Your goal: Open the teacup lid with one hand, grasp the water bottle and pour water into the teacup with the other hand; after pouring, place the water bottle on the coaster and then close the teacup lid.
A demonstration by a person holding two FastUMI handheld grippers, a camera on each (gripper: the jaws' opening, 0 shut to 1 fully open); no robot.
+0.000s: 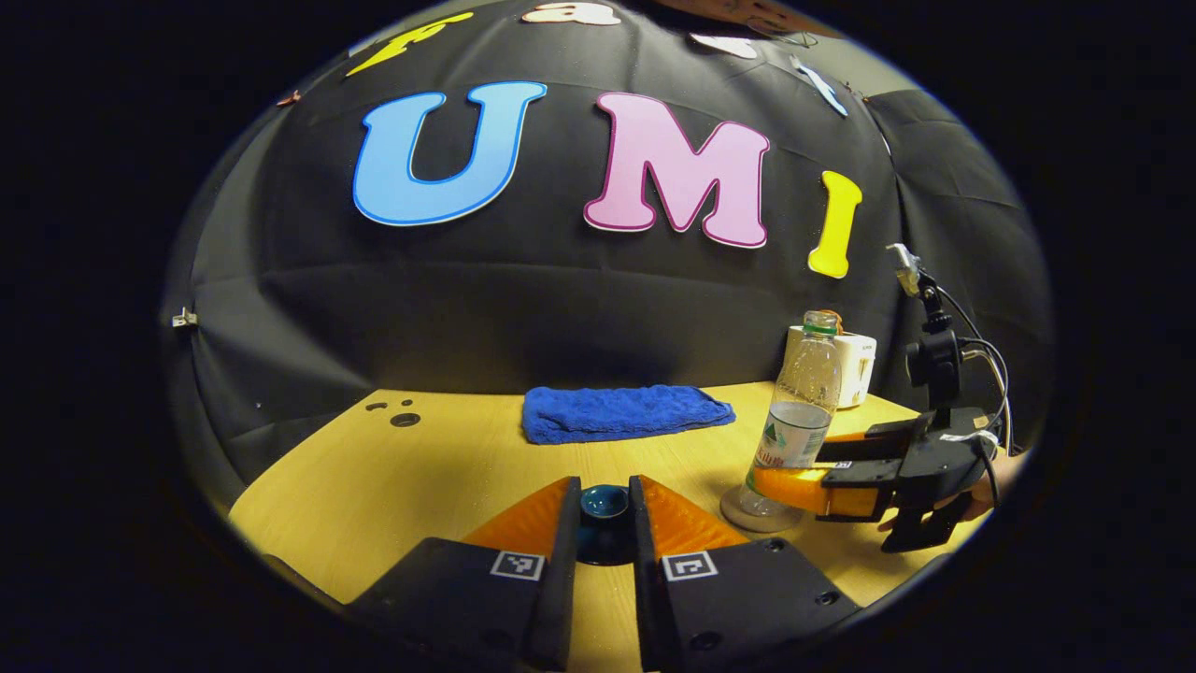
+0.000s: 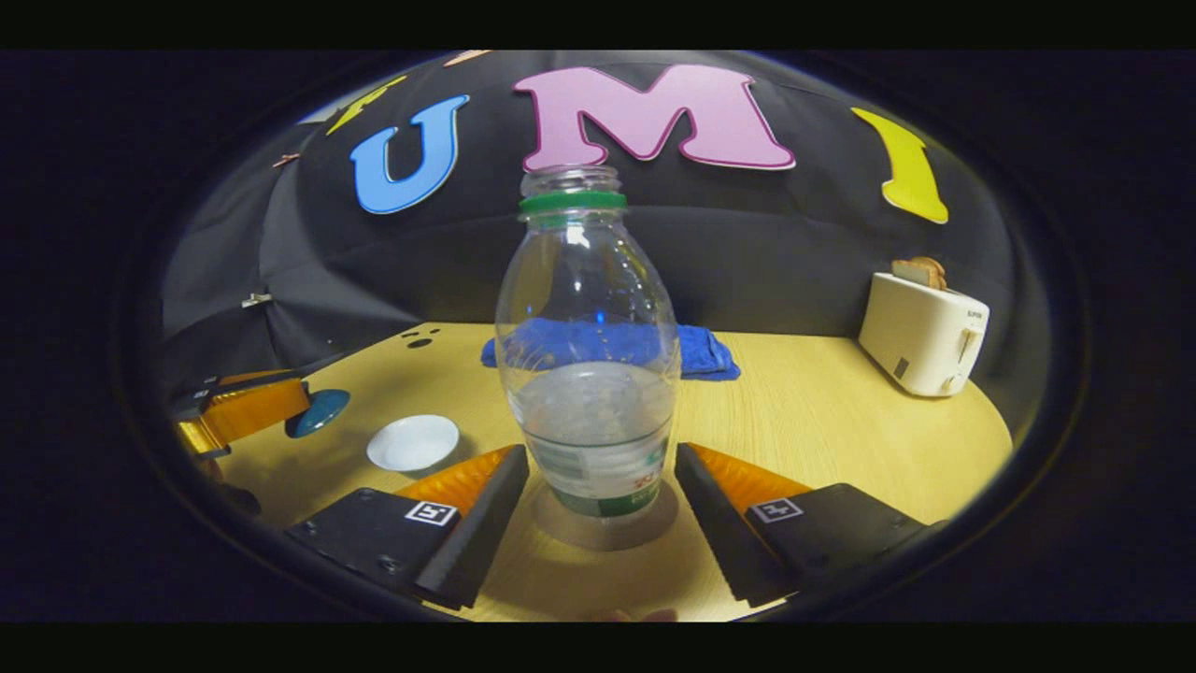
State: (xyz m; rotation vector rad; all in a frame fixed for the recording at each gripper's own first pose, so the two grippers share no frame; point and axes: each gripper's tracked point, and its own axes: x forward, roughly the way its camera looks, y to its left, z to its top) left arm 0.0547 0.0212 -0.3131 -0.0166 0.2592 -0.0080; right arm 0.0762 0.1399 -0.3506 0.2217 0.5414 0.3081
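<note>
While my left tongs (image 1: 603, 523) hold the dark teal teacup lid (image 1: 604, 505) pinched between both fingers, raised above the wooden table (image 1: 448, 467), my right tongs (image 2: 598, 509) stand spread on either side of the water bottle (image 2: 587, 374), with a gap showing between each finger and the bottle wall.

Bottle: upright, uncapped, green ring at the neck, roughly half full. It stands on the round coaster (image 2: 598, 533), whose rim shows under the bottle's base. In the left gripper view the same bottle (image 1: 802, 411) sits on the coaster (image 1: 759, 512) at the right side of the table, with the right tongs (image 1: 794, 488) reaching in around its lower part and a bit of my hand (image 1: 976, 505) behind them.

Lid: in the right gripper view it (image 2: 318, 412) appears at the far left, held at the tip of the left tongs (image 2: 280, 407), up off the table.

Teacup: a small white vessel (image 2: 412, 442) sits open on the table left of the bottle, near the lid; I cannot tell the water level inside.

Other items: blue cloth (image 1: 621, 412) folded at the far edge of the table, middle; white toaster (image 2: 923, 334) far right, with bread in its slot.
</note>
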